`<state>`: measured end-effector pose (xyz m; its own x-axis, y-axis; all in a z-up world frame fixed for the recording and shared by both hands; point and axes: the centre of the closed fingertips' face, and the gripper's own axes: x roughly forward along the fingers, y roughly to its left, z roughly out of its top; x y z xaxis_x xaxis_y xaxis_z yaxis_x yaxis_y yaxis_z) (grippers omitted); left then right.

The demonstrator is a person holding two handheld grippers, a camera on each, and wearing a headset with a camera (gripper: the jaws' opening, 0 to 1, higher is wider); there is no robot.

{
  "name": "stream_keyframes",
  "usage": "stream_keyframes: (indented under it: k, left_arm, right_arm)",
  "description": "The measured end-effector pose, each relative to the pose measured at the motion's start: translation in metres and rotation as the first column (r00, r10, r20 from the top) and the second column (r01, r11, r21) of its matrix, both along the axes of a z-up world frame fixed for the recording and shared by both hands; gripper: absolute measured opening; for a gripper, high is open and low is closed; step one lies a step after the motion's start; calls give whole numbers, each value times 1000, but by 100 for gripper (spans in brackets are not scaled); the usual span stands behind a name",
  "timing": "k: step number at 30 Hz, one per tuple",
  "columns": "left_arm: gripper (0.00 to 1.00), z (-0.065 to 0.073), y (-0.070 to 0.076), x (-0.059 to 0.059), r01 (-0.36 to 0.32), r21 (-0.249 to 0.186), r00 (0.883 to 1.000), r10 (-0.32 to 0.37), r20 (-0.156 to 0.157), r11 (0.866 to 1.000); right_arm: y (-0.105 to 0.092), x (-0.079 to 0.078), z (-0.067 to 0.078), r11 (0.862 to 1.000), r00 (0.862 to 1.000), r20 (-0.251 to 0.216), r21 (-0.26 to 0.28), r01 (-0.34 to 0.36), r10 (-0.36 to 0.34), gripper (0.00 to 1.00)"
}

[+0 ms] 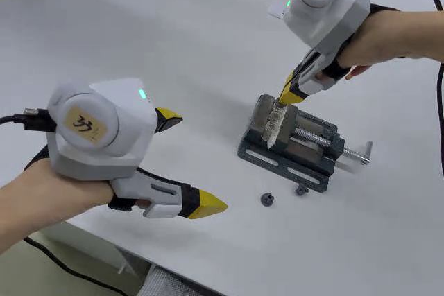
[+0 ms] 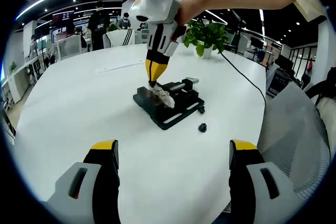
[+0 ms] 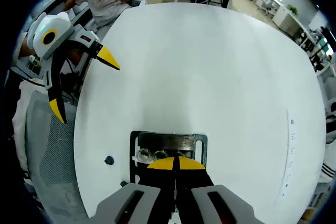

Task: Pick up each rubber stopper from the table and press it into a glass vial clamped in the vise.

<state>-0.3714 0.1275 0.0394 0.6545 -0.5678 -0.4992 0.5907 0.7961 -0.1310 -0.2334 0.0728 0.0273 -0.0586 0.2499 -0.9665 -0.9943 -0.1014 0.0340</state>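
Over the vise (image 1: 305,150), my right gripper (image 1: 284,100) is closed, tips at the vials (image 1: 275,120); my left gripper (image 1: 199,161) hangs spread at eight o'clock. One stopper (image 1: 267,199) lies on the surface (image 1: 173,32) at the vise's six o'clock. Pressing off-centre could crack glass.

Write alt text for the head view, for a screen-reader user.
The right gripper, shut, points its yellow tips down onto glass vials clamped in a dark vise on a white table. The left gripper hovers open at lower left, apart from the vise. One rubber stopper lies loose on the table beside the vise.
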Motion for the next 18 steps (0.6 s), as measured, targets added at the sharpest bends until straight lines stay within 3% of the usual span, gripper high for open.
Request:
stream_keyframes:
  k: [1, 3, 6, 8, 14, 18]
  left_arm:
    - [86, 1, 0, 0, 1, 2, 1000, -1, 2, 1000]
    - [86, 4, 0, 0, 7, 8, 1000, -7, 5, 1000]
    - [86, 8, -1, 0, 12, 15, 1000, -13, 13, 1000]
    - [86, 12, -1, 0, 12, 13, 1000, -12, 16, 1000]
    - [85, 13, -5, -2, 26, 30, 999, -27, 21, 999]
    - [85, 16, -8, -3, 35, 28, 999, -36, 22, 999]
  right_arm:
    - [-1, -3, 0, 1000, 1000, 4, 5, -13, 13, 0]
    - [1, -2, 0, 999, 999, -22, 13, 30, -30, 0]
    - [1, -5, 1, 1000, 1000, -13, 16, 22, -21, 0]
    - [0, -6, 1, 997, 997, -43, 35, 67, -65, 0]
    - [1, -6, 3, 999, 999, -12, 33, 30, -30, 0]
    - [-1, 0, 4, 997, 998, -33, 55, 45, -43, 0]
